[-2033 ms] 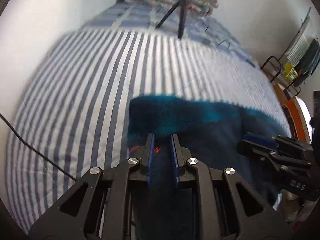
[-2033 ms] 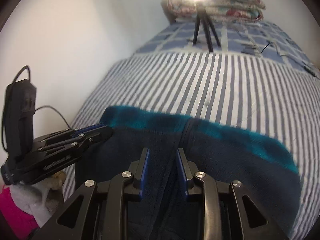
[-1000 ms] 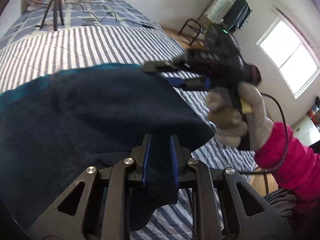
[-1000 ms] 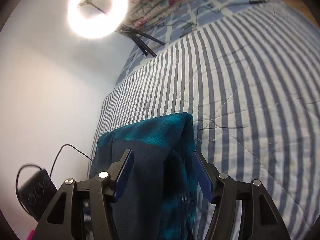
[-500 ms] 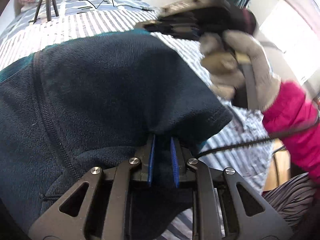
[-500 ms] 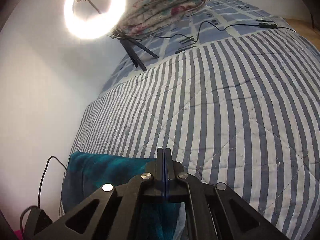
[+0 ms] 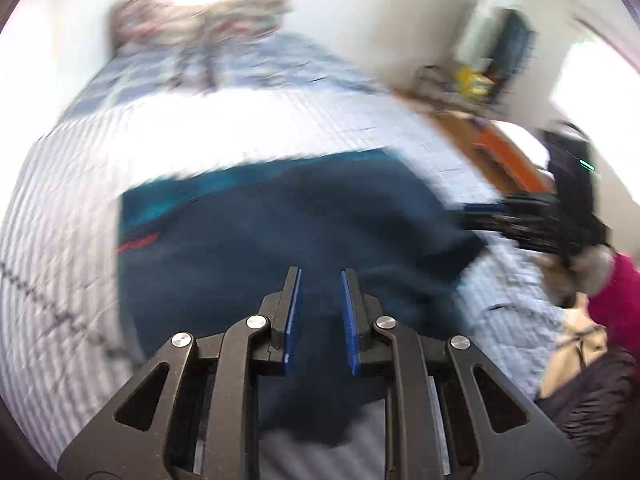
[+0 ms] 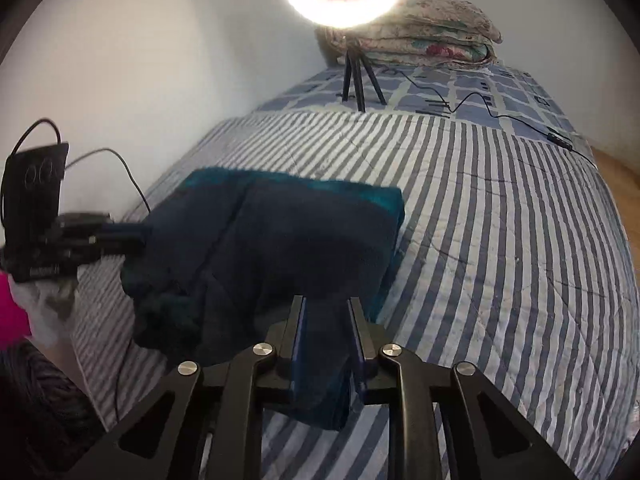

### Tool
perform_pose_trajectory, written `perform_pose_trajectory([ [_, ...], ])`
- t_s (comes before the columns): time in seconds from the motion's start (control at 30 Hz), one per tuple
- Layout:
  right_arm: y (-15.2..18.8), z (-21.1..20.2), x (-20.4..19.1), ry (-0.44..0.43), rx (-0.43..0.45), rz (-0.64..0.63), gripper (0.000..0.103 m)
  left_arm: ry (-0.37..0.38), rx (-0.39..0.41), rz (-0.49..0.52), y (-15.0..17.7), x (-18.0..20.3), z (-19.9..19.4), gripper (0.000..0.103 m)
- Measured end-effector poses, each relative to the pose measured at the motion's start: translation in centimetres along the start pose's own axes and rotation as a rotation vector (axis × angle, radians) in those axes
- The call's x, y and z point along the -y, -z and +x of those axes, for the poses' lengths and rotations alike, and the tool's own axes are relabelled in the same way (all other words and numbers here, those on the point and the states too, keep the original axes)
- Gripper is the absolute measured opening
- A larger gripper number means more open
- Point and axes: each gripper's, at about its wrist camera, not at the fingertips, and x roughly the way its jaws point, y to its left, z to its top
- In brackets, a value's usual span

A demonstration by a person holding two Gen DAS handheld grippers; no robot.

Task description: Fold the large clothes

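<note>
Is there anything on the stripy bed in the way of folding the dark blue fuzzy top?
Nothing visible is. The dark navy fleece top with a teal edge lies on bare striped quilt. The ring light's black tripod and its thin black cable sit farther back, apart from it.

The dark navy fleece garment with a teal band [image 8: 280, 240] looks soft, fuzzy and matt. The blue-and-white striped quilted bedcover [image 8: 500, 240] at three o'clock is stitched, puckered cloth. The black gripper fingers [image 8: 298, 320] are matt plastic with shiny metal rivets.
</note>
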Motion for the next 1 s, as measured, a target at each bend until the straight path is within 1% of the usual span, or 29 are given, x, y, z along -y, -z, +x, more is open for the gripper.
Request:
perform_pose_trajectory([
  [0.03,0.6,0.9,0.3,0.04,-0.022,-0.009,0.017,-0.029,-0.039,-0.033,0.6,-1.6,0.9,0.017],
  [0.07,1.0,1.7,0.9,0.062,-0.044,-0.011,0.017,-0.048,-0.079,-0.062,1.3,-3.0,2.0,0.017],
  [0.1,1.5,2.8,1.5,0.089,-0.076,-0.004,0.017,-0.052,-0.108,-0.076,1.7,-3.8,2.9,0.017],
  [0.13,2.0,3.5,2.1,0.109,-0.1,0.006,0.017,-0.044,-0.116,-0.081,2.5,-4.1,3.2,0.016],
  [0.17,2.4,4.3,2.5,0.138,-0.125,0.009,0.017,-0.043,-0.107,-0.073,2.7,-4.0,3.4,0.016],
  [0.2,2.8,4.6,2.7,0.162,-0.142,0.009,0.016,-0.062,-0.106,-0.037,2.6,-3.4,3.4,0.016],
  [0.23,2.9,4.2,2.9,0.159,-0.133,0.02,0.016,-0.074,-0.113,-0.001,2.3,-3.1,3.2,0.016],
  [0.27,2.8,3.4,3.1,0.147,-0.117,0.038,0.016,-0.067,-0.109,0.012,2.1,-2.9,2.7,0.016],
  [0.33,2.5,1.0,3.6,0.109,-0.061,0.082,0.016,-0.027,-0.088,-0.013,2.1,-3.1,1.5,0.016],
  [0.4,2.0,-1.0,3.8,0.101,-0.013,0.086,0.027,-0.021,-0.068,-0.055,2.1,-3.7,0.2,0.016],
  [0.43,1.7,-2.0,3.8,0.085,0.011,0.083,0.029,-0.019,-0.046,-0.08,2.3,-4.3,-1.0,0.016],
  [0.5,0.9,-3.2,3.3,0.066,0.047,0.08,0.03,-0.003,0.024,-0.143,1.6,-5.6,-2.9,0.018],
  [0.57,0.1,-4.3,2.4,0.053,0.095,0.061,0.03,-0.017,0.08,-0.166,0.3,-6.6,-3.8,0.019],
  [0.63,-1.5,-4.2,1.4,0.049,0.125,0.045,0.03,-0.021,0.124,-0.195,-1.0,-7.9,-4.1,0.019],
  [0.73,-4.4,-2.3,0.4,0.027,0.13,0.031,0.03,-0.037,0.134,-0.22,-2.7,-8.9,-2.6,0.019],
  [0.8,-5.8,-0.2,-0.2,0.026,0.109,0.029,0.029,-0.03,0.122,-0.229,-2.8,-9.4,-1.3,0.019],
  [0.87,-6.3,2.0,-0.8,0.04,0.065,0.007,0.028,-0.05,0.087,-0.206,-2.9,-9.3,0.5,0.019],
  [0.97,-4.7,5.6,-1.6,0.056,-0.024,0.003,0.027,-0.094,-0.026,-0.192,-1.4,-9.9,3.9,0.019],
  [1.0,-3.7,6.8,-1.9,0.068,-0.062,-0.011,0.027,-0.097,-0.044,-0.199,-0.7,-10.3,4.6,0.019],
])
